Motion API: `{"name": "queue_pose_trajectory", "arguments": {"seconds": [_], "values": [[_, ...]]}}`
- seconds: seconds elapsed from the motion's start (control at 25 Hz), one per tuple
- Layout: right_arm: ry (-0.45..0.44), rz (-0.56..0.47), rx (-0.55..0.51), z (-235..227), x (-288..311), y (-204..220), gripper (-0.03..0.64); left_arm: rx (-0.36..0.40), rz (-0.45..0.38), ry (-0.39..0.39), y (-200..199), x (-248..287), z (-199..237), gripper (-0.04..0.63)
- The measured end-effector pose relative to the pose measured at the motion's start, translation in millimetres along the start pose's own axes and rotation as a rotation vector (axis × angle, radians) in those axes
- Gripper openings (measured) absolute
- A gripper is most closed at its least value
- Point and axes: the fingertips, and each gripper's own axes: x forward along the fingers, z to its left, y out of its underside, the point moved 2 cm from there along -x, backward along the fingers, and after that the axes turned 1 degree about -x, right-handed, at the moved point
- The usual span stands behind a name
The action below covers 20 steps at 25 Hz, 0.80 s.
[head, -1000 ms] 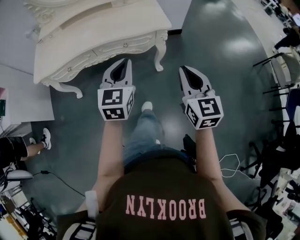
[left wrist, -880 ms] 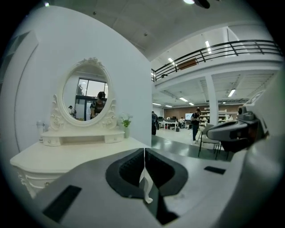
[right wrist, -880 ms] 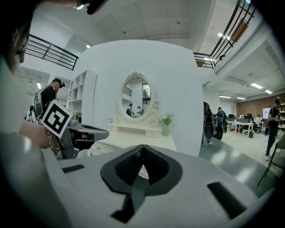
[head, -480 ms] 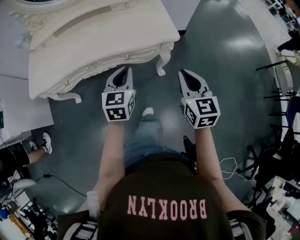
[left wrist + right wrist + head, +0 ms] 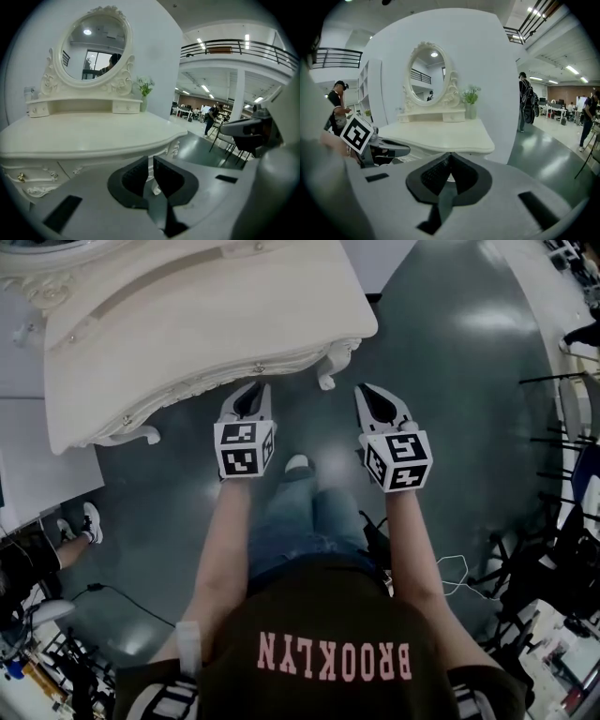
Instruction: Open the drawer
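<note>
The left tongs (image 5: 250,392) and right tongs (image 5: 374,396) are pinched shut and empty, poised just before the surface (image 5: 187,320). They are likely lining up on the closed drawer (image 5: 236,374) under its front edge, whose knob (image 5: 258,368) is nearest the left tongs.

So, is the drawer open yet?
Not yet. Nothing is done: the drawer front of the dressing table sits flush, its knob untouched. Right now the left claw and right claw are both shut and empty, hovering close to the table's front edge. Left to do: grip the knob and pull the drawer out.
</note>
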Motion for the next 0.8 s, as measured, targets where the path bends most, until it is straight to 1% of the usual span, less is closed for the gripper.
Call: {"name": "queue_pose_trajectory", "arguments": {"seconds": [0.12,0.16,0.2,0.24,0.4,0.56,0.8], "values": [[-0.014,0.037,0.012,-3,17,11,-0.003,-0.014,0.038,-0.013,13,16,8,0.012],[-0.019,0.051,0.012,-4,23,16,-0.003,-0.024,0.047,-0.016,16,21,10,0.036],[-0.022,0.064,0.013,-6,29,20,-0.003,-0.035,0.056,-0.018,18,26,13,0.098],[-0.023,0.075,0.015,-8,34,25,-0.003,-0.042,0.064,-0.022,20,31,15,0.133],[-0.005,0.111,0.041,-16,53,48,-0.003,-0.046,0.094,-0.062,29,48,30,0.133],[0.023,0.141,0.107,-28,64,74,-0.003,-0.059,0.125,-0.094,42,64,39,0.133],[0.034,0.175,0.142,-33,81,92,-0.003,-0.071,0.172,-0.132,55,88,51,0.133]]}}
